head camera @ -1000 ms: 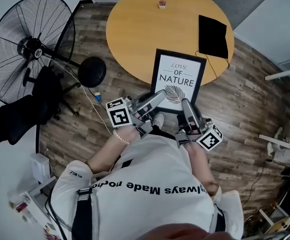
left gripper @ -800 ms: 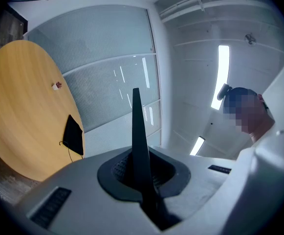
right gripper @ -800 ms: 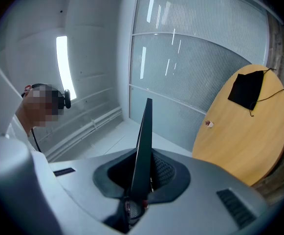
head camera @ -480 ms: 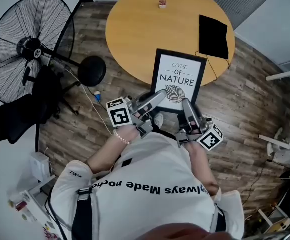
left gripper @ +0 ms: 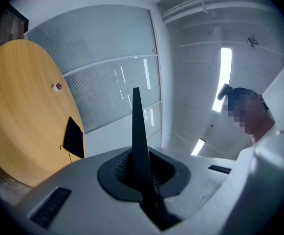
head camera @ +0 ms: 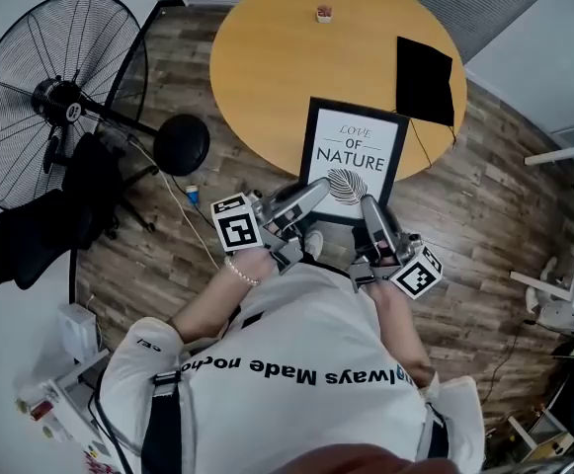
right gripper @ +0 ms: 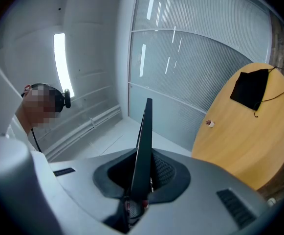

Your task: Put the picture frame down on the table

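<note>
The picture frame (head camera: 354,158), black-edged with a white "LOVE OF NATURE" print, is held up by its lower edge in front of the person, its top overlapping the near rim of the round wooden table (head camera: 287,62). My left gripper (head camera: 318,190) is shut on the frame's lower left part and my right gripper (head camera: 369,206) on its lower right part. In the left gripper view the frame (left gripper: 138,141) shows as a thin dark blade clamped in the left gripper (left gripper: 142,180). The right gripper view shows the frame (right gripper: 142,141) the same way in the right gripper (right gripper: 139,180).
A black cloth (head camera: 424,79) with a thin cord lies on the table's right side, and a small object (head camera: 323,13) sits near its far edge. A large floor fan (head camera: 59,92) and its round black base (head camera: 182,142) stand at the left. White furniture (head camera: 573,235) is at the right.
The table and floor have slid slightly down and right in the head view, while both grippers and the frame keep their place in the picture. Both grips are unchanged.
</note>
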